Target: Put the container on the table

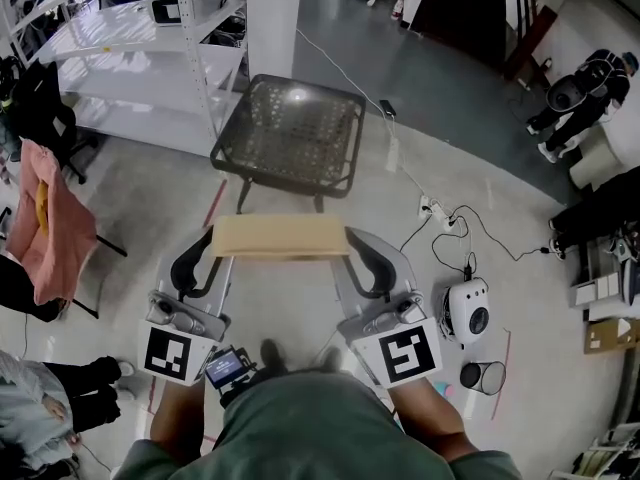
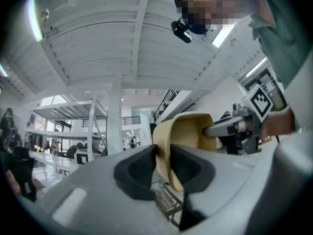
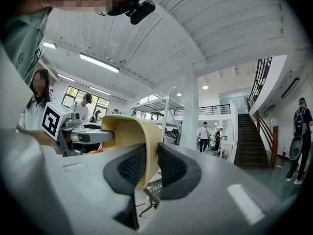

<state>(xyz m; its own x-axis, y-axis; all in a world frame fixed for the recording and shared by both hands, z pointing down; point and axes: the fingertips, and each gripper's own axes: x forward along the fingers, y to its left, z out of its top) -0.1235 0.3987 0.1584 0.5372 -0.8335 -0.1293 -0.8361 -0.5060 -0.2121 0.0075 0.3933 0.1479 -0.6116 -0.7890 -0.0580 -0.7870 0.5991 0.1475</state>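
pinching one end wall of the tan container (image 1: 280, 238), the left claw (image 1: 213, 251) stands at the left of the head view, marker cube toward the person. in the left gripper view this left claw (image 2: 164, 166) has its two dark ribbed pads drawn close, with only the thin tan wall of the container (image 2: 188, 131) between them and both pads pressed against it. the container hangs in the air between the two claws, its long side running left to right and its open hollow showing in both gripper views. it sits on nothing. in the head view it lies just short of the near edge of the black perforated metal table (image 1: 295, 128), on the person's side. a corner of that table (image 2: 166, 202) shows low between the left pads. at the right, the right claw (image 1: 358, 253) grips the opposite end wall. in the right gripper view, the right claw (image 3: 149, 166) has its pads narrowly spaced and closed on the wall of the container (image 3: 124, 131), with the table (image 3: 154, 187) below.
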